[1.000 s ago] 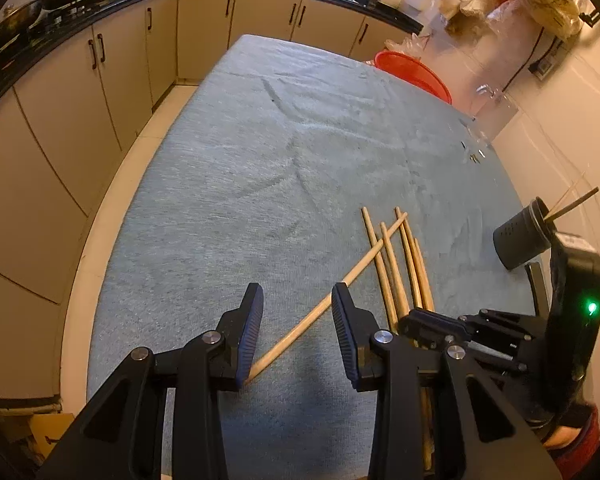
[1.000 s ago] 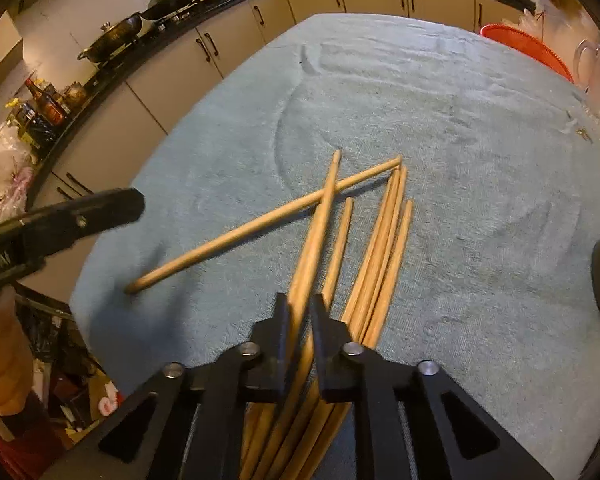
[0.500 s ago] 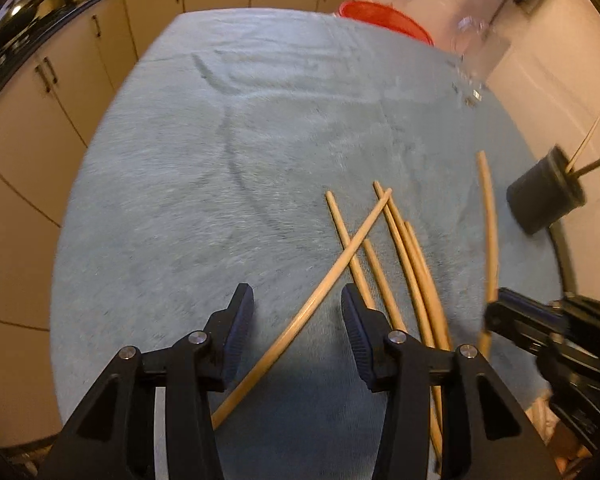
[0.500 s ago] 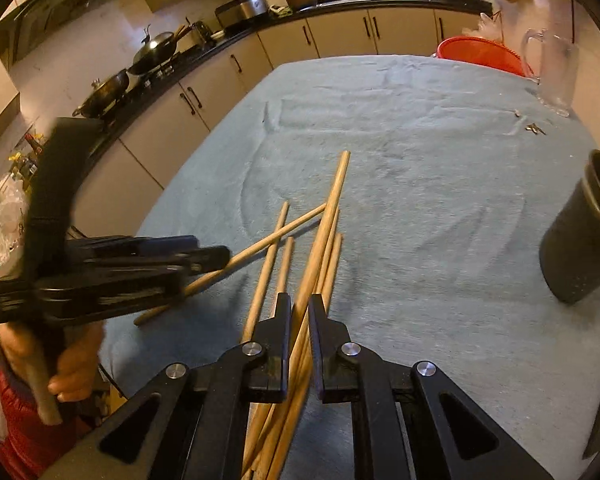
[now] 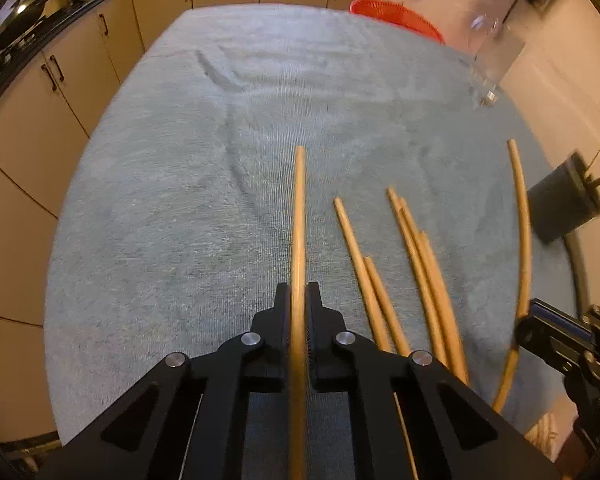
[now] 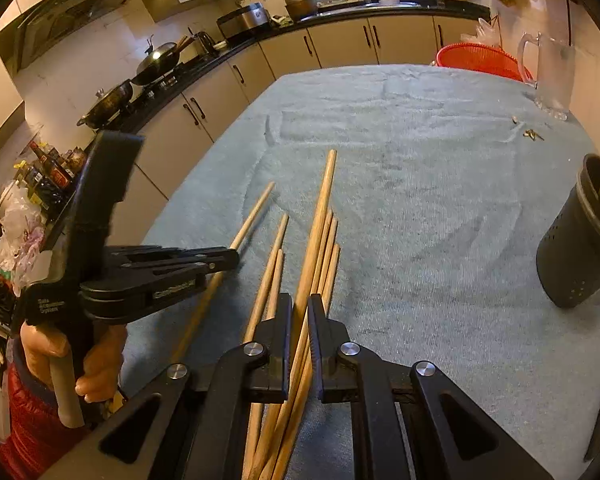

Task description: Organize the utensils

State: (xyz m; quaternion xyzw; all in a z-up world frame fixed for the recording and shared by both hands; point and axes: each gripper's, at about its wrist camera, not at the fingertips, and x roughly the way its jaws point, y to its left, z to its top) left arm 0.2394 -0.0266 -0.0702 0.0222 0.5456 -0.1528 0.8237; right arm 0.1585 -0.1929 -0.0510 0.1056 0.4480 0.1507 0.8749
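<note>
Kitchen cabinets [image 6: 204,120] ran along the far and left sides of a desk [image 5: 180,200] covered with a blue-grey cloth. Left gripper [image 5: 299,300] had its jaws closed on one chopstick [image 5: 299,208], which ran forward between them and out over the cloth. Right gripper [image 6: 299,312] likewise had its jaws closed on a second chopstick [image 6: 320,208], the longest-reaching of the bundle in the right wrist view. In the left wrist view that same stick appeared at far right, curved by the lens, with the right gripper's jaws at its near end. Loose chopsticks [image 5: 416,256] lay on the cloth between the two held sticks, roughly parallel and pointing away from the cameras, some touching one another. A dark perforated holder [image 6: 576,240] stood upright at the desk's right edge, well apart from the loose sticks, with at least one stick already standing in it. A red basket [image 6: 480,58] and a clear jug [image 6: 548,76] stood at the far right corner.
</note>
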